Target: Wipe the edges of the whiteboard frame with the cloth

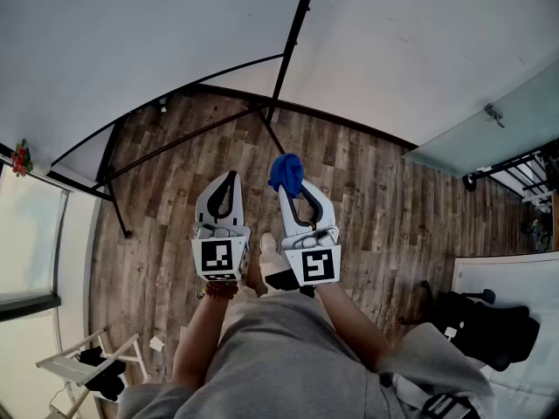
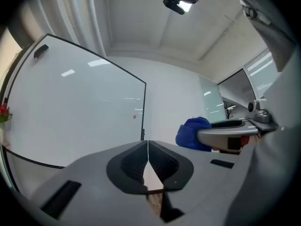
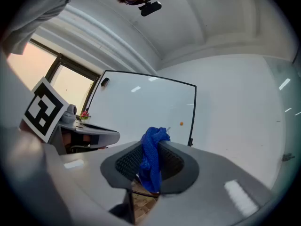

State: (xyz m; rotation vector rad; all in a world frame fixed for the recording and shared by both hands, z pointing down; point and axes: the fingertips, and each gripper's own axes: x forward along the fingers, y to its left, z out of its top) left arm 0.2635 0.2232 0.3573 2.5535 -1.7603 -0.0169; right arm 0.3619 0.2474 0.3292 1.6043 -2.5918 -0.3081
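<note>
The right tool (image 1: 293,190) pinches the blue cloth (image 1: 286,171) at centre frame; the left tool (image 1: 230,178) is closed on nothing. The whiteboard frame (image 1: 175,89) stands apart at upper left. Rubbing its edge could drag the cloth loose.

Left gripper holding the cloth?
No: the blue cloth is clamped in the right gripper, while the left gripper is shut with nothing between its jaws.
</note>
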